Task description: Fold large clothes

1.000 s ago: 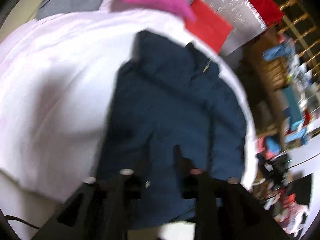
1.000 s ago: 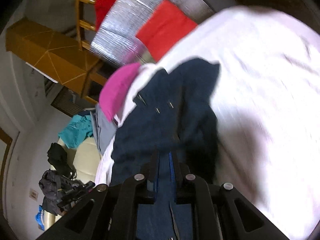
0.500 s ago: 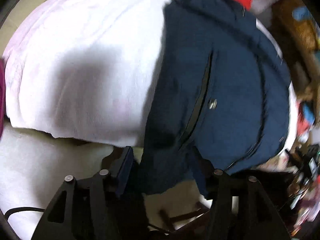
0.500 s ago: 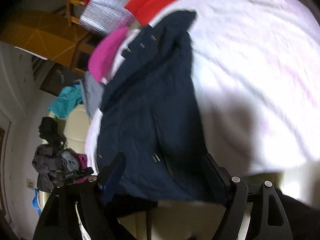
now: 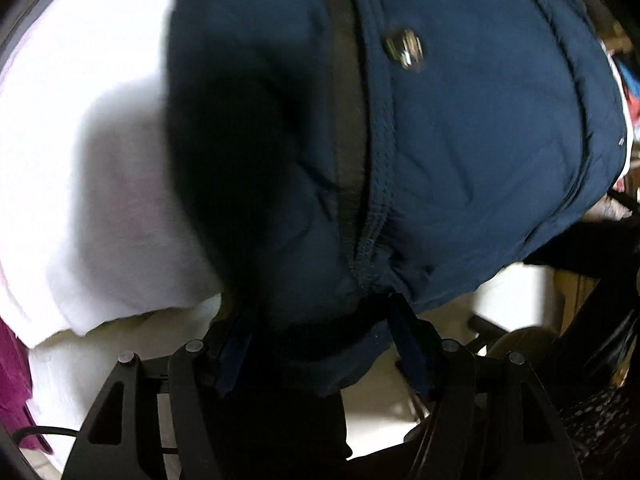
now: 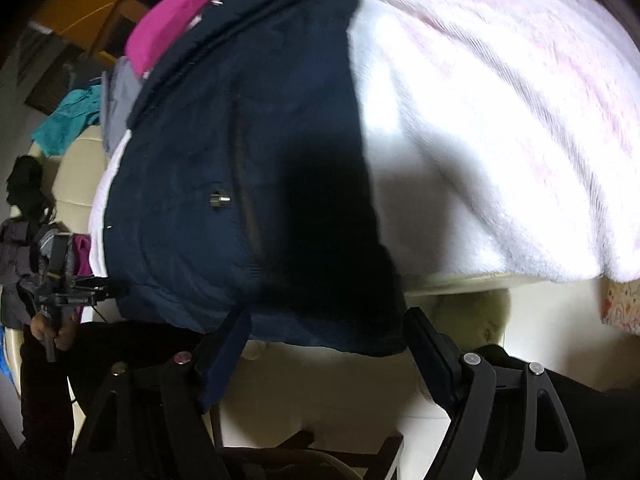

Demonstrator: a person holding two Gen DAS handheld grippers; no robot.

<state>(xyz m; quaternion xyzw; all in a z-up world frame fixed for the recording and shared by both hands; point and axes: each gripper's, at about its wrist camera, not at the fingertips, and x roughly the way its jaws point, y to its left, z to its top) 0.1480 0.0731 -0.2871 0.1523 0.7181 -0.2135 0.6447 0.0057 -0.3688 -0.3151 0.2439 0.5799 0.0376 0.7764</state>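
Note:
A navy blue padded jacket point(image 5: 460, 140) with a dark zip strip and a metal snap lies on a white fleece blanket point(image 5: 80, 160), its hem hanging over the near edge. My left gripper point(image 5: 326, 344) is open, its fingers either side of the hem, which bulges between them. In the right wrist view the same jacket point(image 6: 240, 160) fills the left half. My right gripper point(image 6: 324, 344) is open wide just below the hem. The left gripper point(image 6: 64, 280), in a hand, shows at the far left.
The white blanket point(image 6: 500, 140) covers the surface to the right. A magenta garment point(image 6: 168, 24), a grey one point(image 6: 120, 100) and a teal one point(image 6: 68, 120) lie beyond the jacket. A chair frame point(image 5: 492, 332) and floor show below the edge.
Both grippers were shut on the jacket a second ago and have opened. Both have dropped toward the hem at the near edge, so the jacket now fills the views.

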